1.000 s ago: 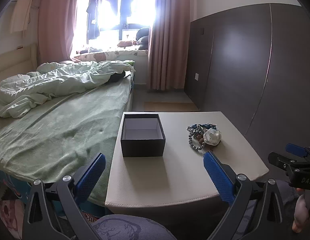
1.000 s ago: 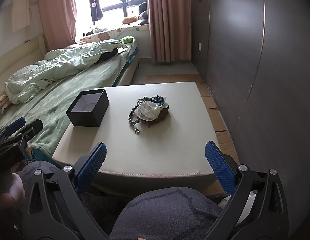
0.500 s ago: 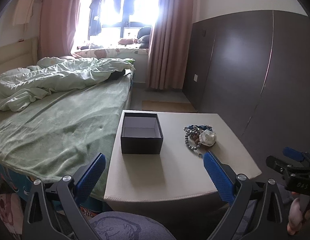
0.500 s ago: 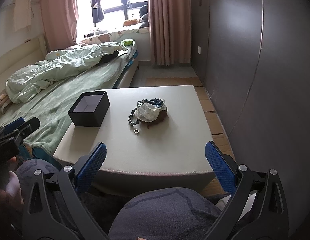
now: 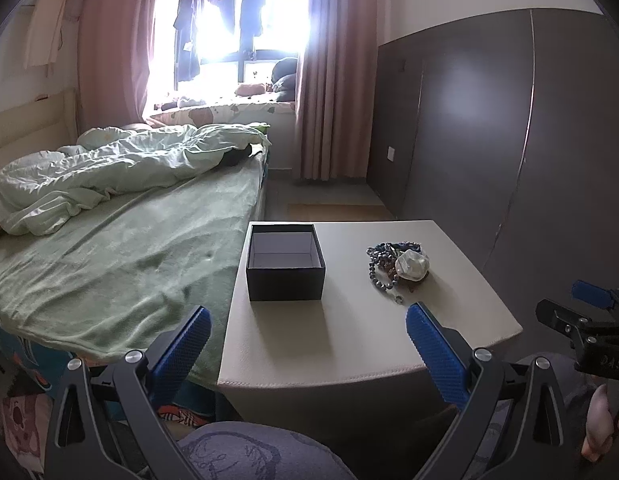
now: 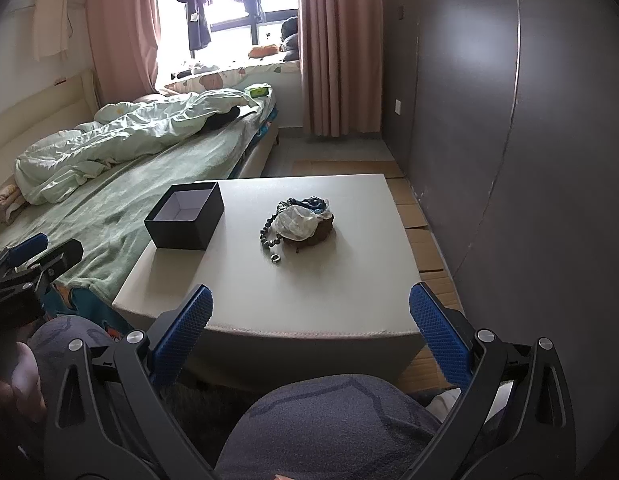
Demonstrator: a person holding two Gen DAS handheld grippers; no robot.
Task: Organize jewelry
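Bedroom, pale square low table (image 6: 309, 280) beside green bed. Open black cardboard box (image 6: 185, 216) left; tangled heap of beaded jewellery (image 6: 301, 220) centre, likely light, slippery, best pinched by a strand. Left gripper (image 5: 307, 336) and right gripper (image 6: 309, 316) spread wide, empty.

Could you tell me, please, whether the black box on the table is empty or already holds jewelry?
Empty. The black box stands open with no lid, and both views show only its bare pale lining. The jewelry pile lies beside it on the table.
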